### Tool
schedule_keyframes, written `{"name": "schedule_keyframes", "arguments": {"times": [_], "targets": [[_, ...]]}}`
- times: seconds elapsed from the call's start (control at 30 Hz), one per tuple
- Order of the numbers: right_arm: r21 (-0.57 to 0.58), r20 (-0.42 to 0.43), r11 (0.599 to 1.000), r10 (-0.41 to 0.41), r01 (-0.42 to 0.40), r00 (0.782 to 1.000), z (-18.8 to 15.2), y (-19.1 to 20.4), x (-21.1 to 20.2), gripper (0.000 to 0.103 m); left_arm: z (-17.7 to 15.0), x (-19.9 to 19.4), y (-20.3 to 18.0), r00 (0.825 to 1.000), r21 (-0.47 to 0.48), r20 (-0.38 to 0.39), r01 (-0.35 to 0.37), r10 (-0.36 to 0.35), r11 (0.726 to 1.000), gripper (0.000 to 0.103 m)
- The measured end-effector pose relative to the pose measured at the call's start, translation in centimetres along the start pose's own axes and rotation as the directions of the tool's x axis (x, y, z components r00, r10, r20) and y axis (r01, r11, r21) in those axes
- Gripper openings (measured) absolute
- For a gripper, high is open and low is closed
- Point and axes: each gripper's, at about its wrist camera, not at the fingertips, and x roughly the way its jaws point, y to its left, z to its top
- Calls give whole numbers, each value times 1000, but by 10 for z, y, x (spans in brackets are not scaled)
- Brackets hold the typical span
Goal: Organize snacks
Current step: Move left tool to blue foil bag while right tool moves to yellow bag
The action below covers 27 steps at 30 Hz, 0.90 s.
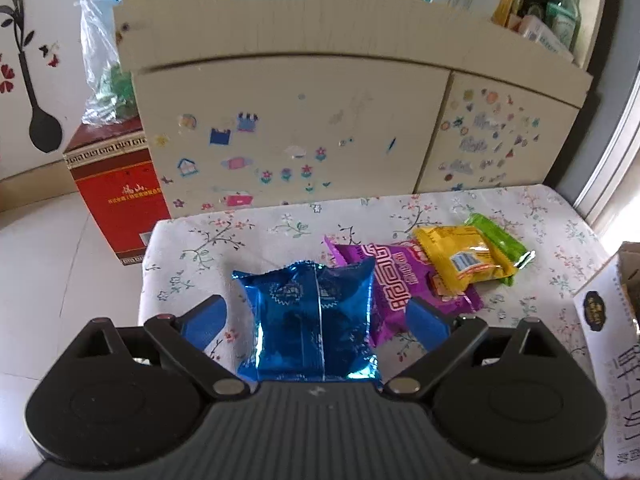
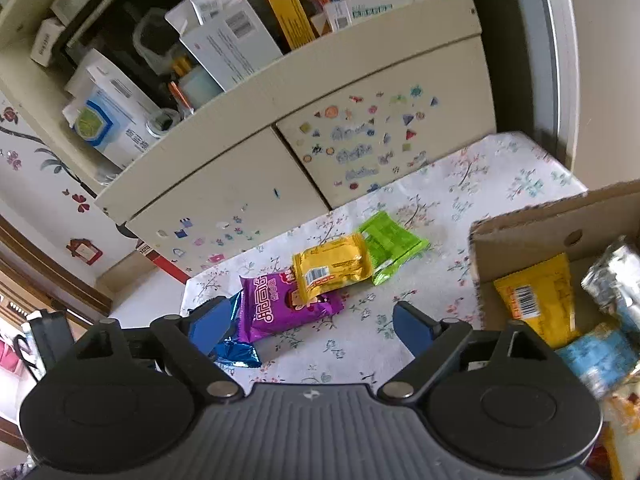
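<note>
A blue foil snack pack (image 1: pixel 312 320) lies on the floral tablecloth between the wide-open fingers of my left gripper (image 1: pixel 316 316); the fingers do not touch it. Behind it lie a purple pack (image 1: pixel 400 284), a yellow pack (image 1: pixel 464 260) on top of the purple one, and a green pack (image 1: pixel 500 244). My right gripper (image 2: pixel 312 324) is open and empty above the cloth, with the purple pack (image 2: pixel 284 304), yellow pack (image 2: pixel 332 268) and green pack (image 2: pixel 390 244) ahead and the blue pack (image 2: pixel 236 350) by its left finger. A cardboard box (image 2: pixel 532 220) at the right holds several snack packs.
A cream cabinet (image 1: pixel 296 132) with stickers stands right behind the table, its shelf crowded with boxes (image 2: pixel 224 48). A red carton (image 1: pixel 116 192) stands on the floor at the left. The box edge (image 1: pixel 612 320) shows at the right of the left wrist view.
</note>
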Motion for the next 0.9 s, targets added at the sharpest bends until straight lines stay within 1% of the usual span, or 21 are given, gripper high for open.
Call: {"name": "schedule_keyframes", "arguments": {"times": [0.17,0.23,0.33,0.43,0.47,0.5,0.57,0.7,0.9], "targets": [[43,-15,999,8,-7,1000,5,0,21,86,-2,17,1,999,23,-24,28,-28,999,96],[51,-23,999,4,-3,1000,5,1,31,85,-4,22,3,999,17,-39,39,-38,999,95],[53,-29,999,-11,12,1000,7,2,42,83,-4,25,8,998,-2,-39,55,-55,999,92],[55,-31,998,-36,38,999,7,4,53,83,-5,28,13,996,-30,-46,74,-75,997,87],[61,-33,997,-44,46,998,7,4,58,83,-5,29,15,995,-41,-49,81,-83,996,83],[70,-34,996,-52,54,998,8,3,61,83,-5,29,16,995,-49,-52,84,-86,995,77],[86,-25,994,-64,65,998,9,1,66,83,-6,29,17,994,-54,-66,84,-87,995,73],[106,3,992,-75,75,997,17,-2,76,83,-5,26,22,993,-65,-66,92,-97,994,71],[73,24,996,-54,52,998,31,-4,101,83,-5,21,33,993,-86,-77,88,-94,992,70]]}}
